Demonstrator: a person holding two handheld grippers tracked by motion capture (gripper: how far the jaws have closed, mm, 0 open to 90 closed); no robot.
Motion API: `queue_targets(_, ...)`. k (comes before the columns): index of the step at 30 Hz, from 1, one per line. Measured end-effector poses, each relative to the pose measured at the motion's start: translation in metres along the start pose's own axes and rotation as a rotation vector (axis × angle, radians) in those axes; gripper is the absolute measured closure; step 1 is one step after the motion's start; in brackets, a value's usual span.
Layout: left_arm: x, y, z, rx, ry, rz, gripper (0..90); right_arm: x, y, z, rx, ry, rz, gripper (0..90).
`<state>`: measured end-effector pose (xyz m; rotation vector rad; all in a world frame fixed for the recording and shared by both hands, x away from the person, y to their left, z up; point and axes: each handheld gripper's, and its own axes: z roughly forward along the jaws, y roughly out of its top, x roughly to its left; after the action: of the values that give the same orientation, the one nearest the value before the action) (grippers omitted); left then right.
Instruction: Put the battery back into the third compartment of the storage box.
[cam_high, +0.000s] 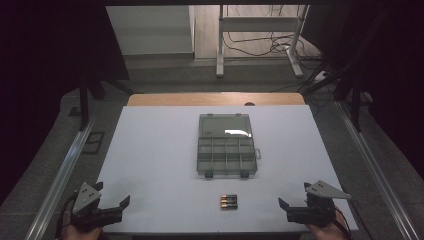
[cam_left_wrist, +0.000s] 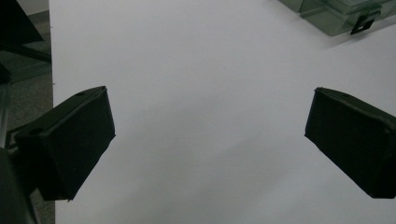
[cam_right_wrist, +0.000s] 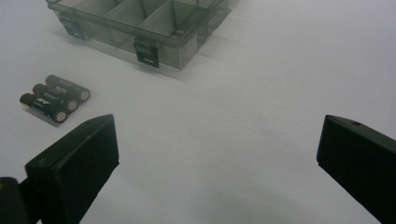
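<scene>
A clear plastic compartment box (cam_high: 226, 145) lies open in the middle of the white table top (cam_high: 150, 160), lid folded back, compartments looking bare. Three batteries (cam_high: 229, 201) lie side by side just in front of it; they show at the left of the right gripper view (cam_right_wrist: 53, 98), with the box (cam_right_wrist: 140, 28) beyond. My left gripper (cam_high: 111, 196) rests open at the table's near left corner, nothing between its jaws. My right gripper (cam_high: 295, 196) stands open at the near right corner, also holding nothing. A corner of the box (cam_left_wrist: 341, 14) shows at the top right of the left gripper view.
A wooden strip (cam_high: 215, 99) borders the table's far edge. Metal rails (cam_high: 65, 165) run along both sides. A white frame stand (cam_high: 260, 35) and loose cables (cam_high: 270, 47) sit on the floor beyond. Dark curtains close in the left and right.
</scene>
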<state>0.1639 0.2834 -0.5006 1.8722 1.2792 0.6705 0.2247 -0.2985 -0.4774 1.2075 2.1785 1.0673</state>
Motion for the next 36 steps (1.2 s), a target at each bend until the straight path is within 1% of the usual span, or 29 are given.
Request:
queue_targets(3,0.0010,-0.0009,-0.0018,-0.014,-0.007,-0.006,1.9,0.0014,0.0004,0.0006,0.007,0.000,-0.008,0.0)
queue_targets(5,0.0025,-0.0014,-0.0024,-0.026,-0.019,-0.016,1.9,0.0020,0.0004,0.0007,0.010,-0.001,-0.015,0.0)
queue_targets(7,0.0040,-0.0016,-0.0023,-0.033,-0.030,-0.026,1.9,0.0017,0.0003,0.0008,0.013,0.002,-0.013,0.0)
queue_targets(9,0.0051,-0.0013,-0.0019,-0.029,-0.033,-0.036,1.9,0.0011,0.0002,0.0010,0.016,0.003,-0.008,0.0)
queue_targets(16,0.0034,-0.0003,-0.0011,-0.028,-0.025,-0.023,0.6,0.0021,0.0003,0.0017,0.030,0.001,-0.015,0.0)
queue_targets(19,0.0038,-0.0008,-0.0017,-0.044,-0.027,-0.017,0.2,0.0023,0.0006,0.0022,0.035,-0.001,-0.019,0.0)
queue_targets(26,0.0046,-0.0007,-0.0004,-0.028,-0.023,-0.030,0.2,0.0036,0.0017,0.0038,0.044,0.003,-0.033,0.0)
queue_targets(28,0.0046,-0.0005,-0.0001,-0.024,-0.022,-0.030,0.3,0.0039,0.0021,0.0044,0.050,0.005,-0.039,0.0)
queue_targets(32,0.0037,0.0000,0.0005,-0.019,-0.022,-0.023,0.3,0.0049,0.0033,0.0054,0.060,0.020,-0.031,0.0)
queue_targets(36,0.0030,0.0002,0.0009,-0.016,-0.022,-0.016,0.4,0.0064,0.0060,0.0058,0.067,0.020,-0.040,0.0)
